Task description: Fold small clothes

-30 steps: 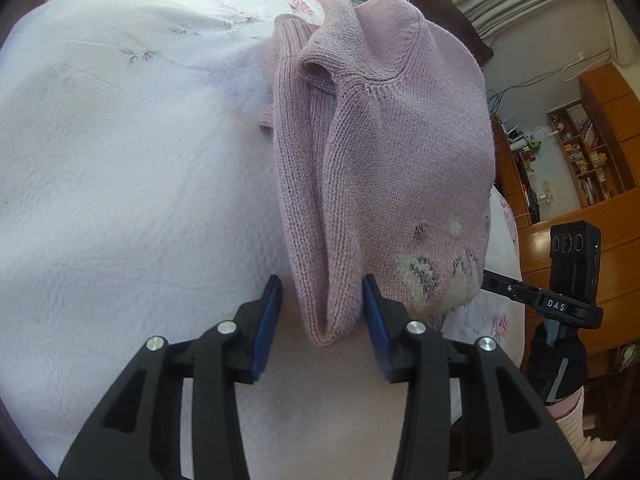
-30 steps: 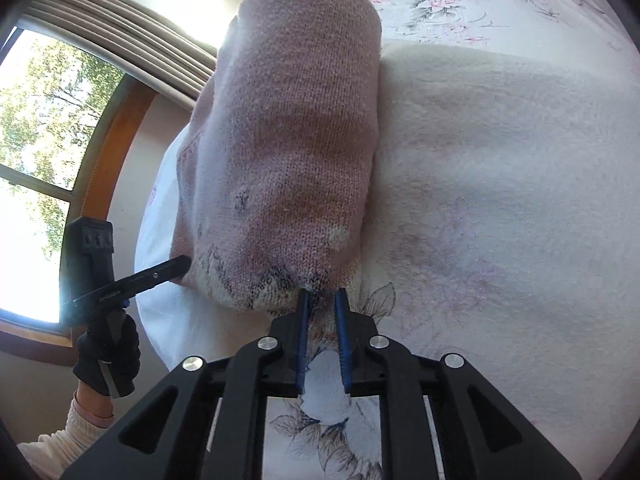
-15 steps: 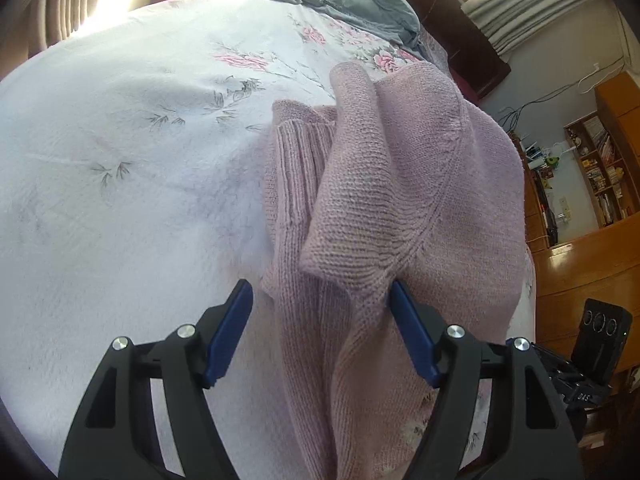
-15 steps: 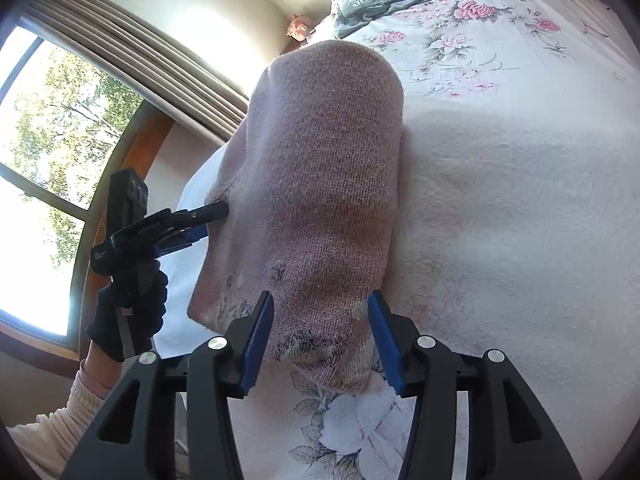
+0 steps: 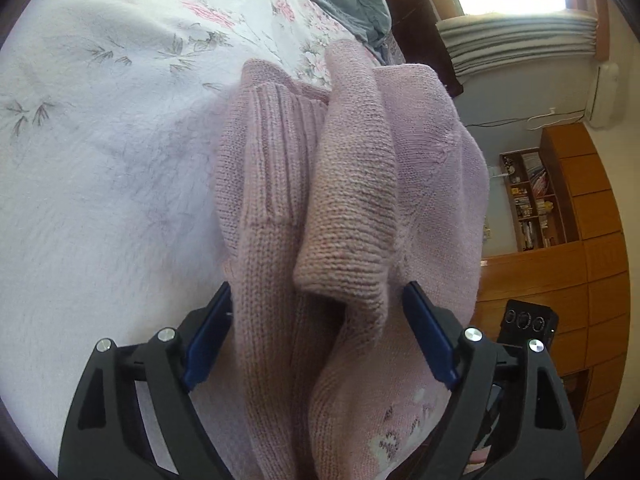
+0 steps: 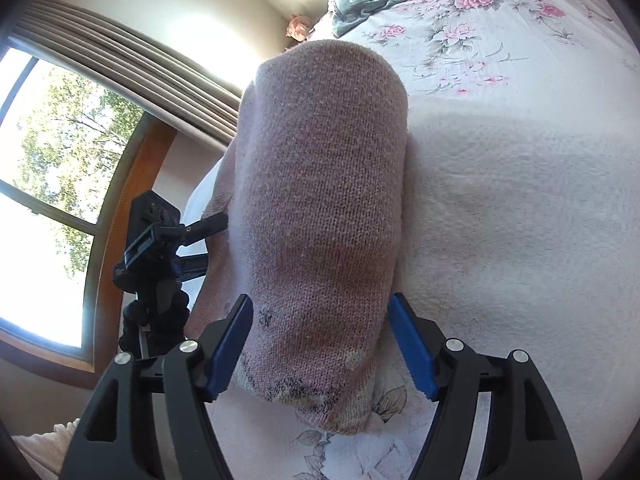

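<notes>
While both grippers gape, the pink sweater [image 5: 352, 184] lies lengthwise away from them

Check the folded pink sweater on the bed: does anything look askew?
Yes. On the pink knitted sweater, a sleeve lies bunched in a raised ridge instead of flat, its cuff sticking up between the open left gripper fingers. The white floral bedspread looks fine.
</notes>
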Demonstrator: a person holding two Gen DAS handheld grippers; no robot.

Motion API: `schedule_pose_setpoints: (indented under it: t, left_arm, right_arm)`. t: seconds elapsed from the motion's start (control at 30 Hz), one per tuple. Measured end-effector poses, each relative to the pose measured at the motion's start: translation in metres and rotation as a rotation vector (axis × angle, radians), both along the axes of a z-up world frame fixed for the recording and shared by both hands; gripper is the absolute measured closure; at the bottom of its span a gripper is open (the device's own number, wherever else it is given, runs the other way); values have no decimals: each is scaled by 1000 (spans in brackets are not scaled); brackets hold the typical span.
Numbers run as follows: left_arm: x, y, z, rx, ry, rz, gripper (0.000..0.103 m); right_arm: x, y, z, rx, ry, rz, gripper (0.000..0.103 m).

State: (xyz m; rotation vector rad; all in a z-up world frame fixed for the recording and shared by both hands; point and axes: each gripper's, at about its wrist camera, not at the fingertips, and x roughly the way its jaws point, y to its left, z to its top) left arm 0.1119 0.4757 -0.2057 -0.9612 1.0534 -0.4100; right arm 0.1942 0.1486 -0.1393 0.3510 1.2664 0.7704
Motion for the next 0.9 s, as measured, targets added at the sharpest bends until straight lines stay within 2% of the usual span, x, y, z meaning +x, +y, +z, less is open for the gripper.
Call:
schedule_pose_setpoints:
  t: [0.07, 0.13, 0.23, 0.3, 0.4, 0.43, 0.47, 0.5, 0.53, 0.6, 0.67, 0.73, 0.8, 0.9]
  left_arm:
    - [0, -5, 1, -22, -35, -14, 16]
    - [6, -11, -4, 7, -22, -27, 16]
    - [12, -14, -12, -3, -14, -29, 13]
    - [19, -20, -10, -1, -27, -46, 10]
    - [21, -27, -10, -4, -44, -72, 12]
    - [20, -28, -9, -10, -57, -77, 28]
    - [21, -30, -8, -15, -64, -81, 36]
    - [21, -32, -7, -15, -69, -76, 47]
    - [19, -31, -7, -25, -77, -69, 54]
    - [14, -28, -9, -85, -90, -48, 62]
    - [8, -29, -8, -144, -114, -30, 64]
    - [4, -38, 2, -154, -144, -28, 65]
    - [1, -50, 11, -181, -168, -42, 66]
    - [2, -81, 29, -178, -201, -82, 66]
  right_arm:
    - [6, -1, -7, 38, 27, -6, 28]
    - [13, 2, -16, 63, 56, -5, 24]
    - [22, 8, -31, 81, 89, -9, 21]
    - [28, 11, -42, 128, 126, -22, 19]
    - [33, 17, -49, 157, 135, -24, 16]
    - [32, 19, -48, 152, 127, -21, 19]
    - [31, 20, -45, 151, 118, -16, 24]
    - [29, 20, -42, 154, 110, -11, 36]
    - [27, 18, -37, 159, 102, -6, 46]
    - [23, 13, -29, 162, 89, -7, 53]
    - [18, 7, -17, 162, 67, -10, 58]
    - [14, 2, -3, 168, 38, -3, 63]
    - [8, -7, 14, 162, 2, 9, 64]
    - [-2, -29, 42, 145, -55, 16, 64]
